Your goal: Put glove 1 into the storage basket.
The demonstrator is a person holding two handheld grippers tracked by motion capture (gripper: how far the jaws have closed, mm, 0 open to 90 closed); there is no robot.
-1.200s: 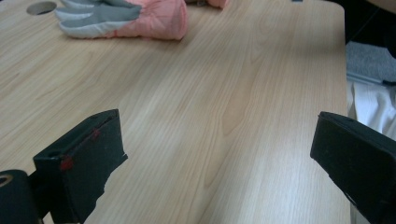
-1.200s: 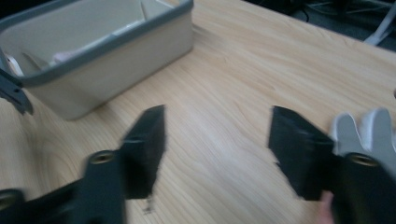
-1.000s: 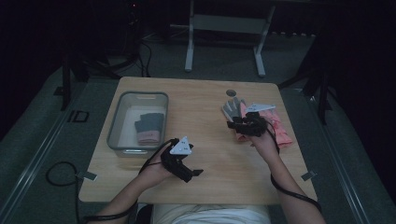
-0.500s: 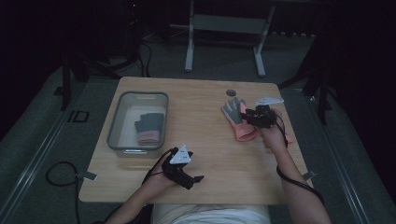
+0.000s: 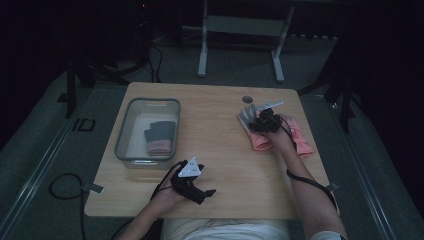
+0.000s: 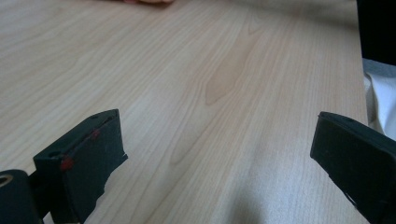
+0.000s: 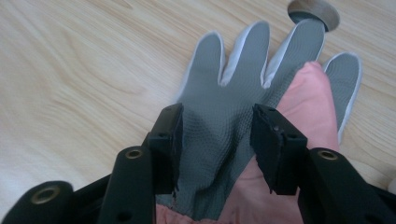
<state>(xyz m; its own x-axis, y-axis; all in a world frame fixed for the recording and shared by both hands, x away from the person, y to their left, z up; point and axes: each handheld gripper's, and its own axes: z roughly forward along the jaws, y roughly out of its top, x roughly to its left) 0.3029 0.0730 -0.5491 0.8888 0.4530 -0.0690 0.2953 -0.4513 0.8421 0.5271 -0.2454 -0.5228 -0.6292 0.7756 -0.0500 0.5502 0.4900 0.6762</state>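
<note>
A grey glove lies flat, palm up, at the table's right. A pink glove overlaps its wrist end, and another pink glove lies just right of the hand. My right gripper sits low over the grey glove. Its jaws have just been opening and stand apart on either side of the palm, not pinching it, beside the pink glove. My left gripper rests open and empty near the front edge, over bare wood.
A clear tray at the left holds a dark glove with a pink cuff. A round hole in the tabletop lies just beyond the grey glove's fingertips. Dark floor, cables and a metal stand surround the table.
My right gripper has shifted left and down onto the grey glove, with its jaws wider apart. A pink glove now lies uncovered just in front of it. The left hand has sunk slightly.
</note>
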